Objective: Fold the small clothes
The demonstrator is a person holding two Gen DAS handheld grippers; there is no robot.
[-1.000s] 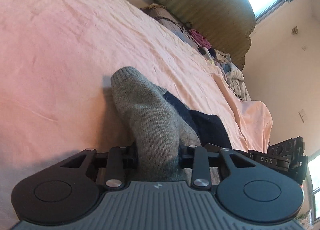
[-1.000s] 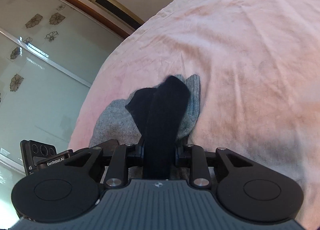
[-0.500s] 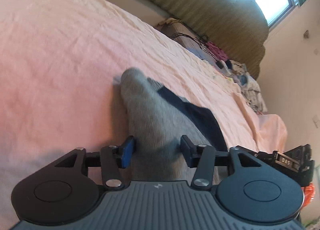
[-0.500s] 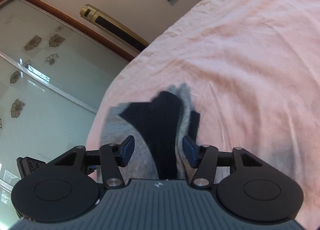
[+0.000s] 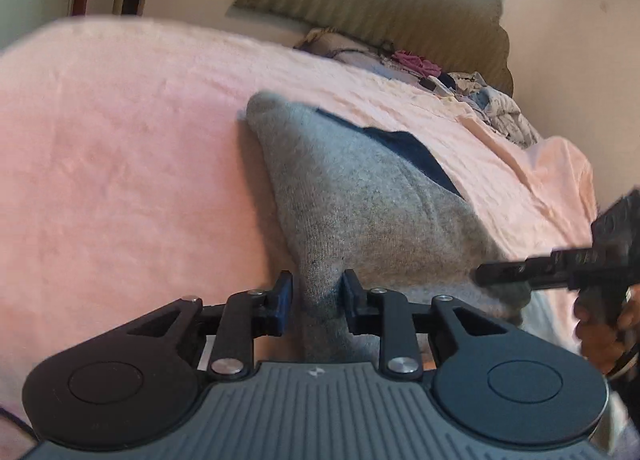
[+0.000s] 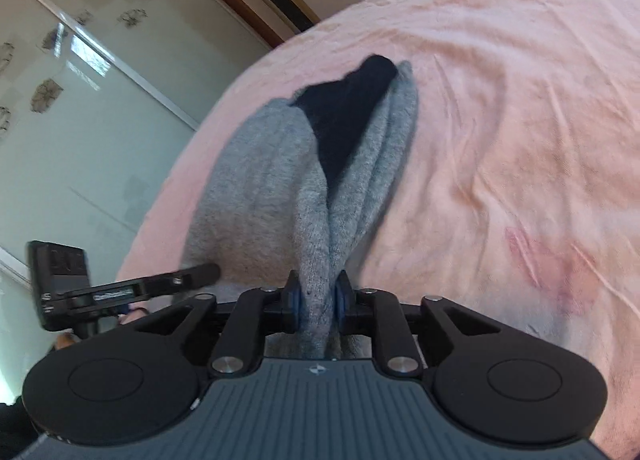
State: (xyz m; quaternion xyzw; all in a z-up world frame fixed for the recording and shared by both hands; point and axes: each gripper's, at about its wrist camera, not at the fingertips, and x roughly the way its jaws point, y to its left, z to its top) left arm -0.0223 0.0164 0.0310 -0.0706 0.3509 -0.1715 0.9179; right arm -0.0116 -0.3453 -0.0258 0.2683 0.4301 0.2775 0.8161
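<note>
Grey sock [image 5: 360, 196] with dark navy part [image 5: 408, 148] spread on pink bedsheet [image 5: 120, 164], near end lifted off sheet by both claws; left gripper [image 5: 316, 296] pinched narrow on grey knit at near left edge, blue pads pressing fabric from both sides; jaws just closed again after standing clearly apart half a second ago with the sock loose between them; same for right gripper [image 6: 318, 296], narrow and clamped on a bunched fold of grey fabric, just closed from a wider gap; a second ago gripping the dark navy part instead, now only grey knit between pads; navy part [image 6: 348, 116] now farther up, lying in the valley between two grey folds [image 6: 280, 180]; sock more gathered and ridged than before, far tip further from camera in both views; right gripper visible at right edge of left wrist view [image 5: 520, 272], finger touching sock's near right corner, bit of hand [image 5: 600, 324] behind it; left gripper seen at lower left of right wrist view [image 6: 176, 280]; motion blur in both views; headboard [image 5: 380, 0] and heap of clothes [image 5: 480, 100] at far end of bed; frosted sliding door [image 6: 80, 100] beyond bed edge.
</note>
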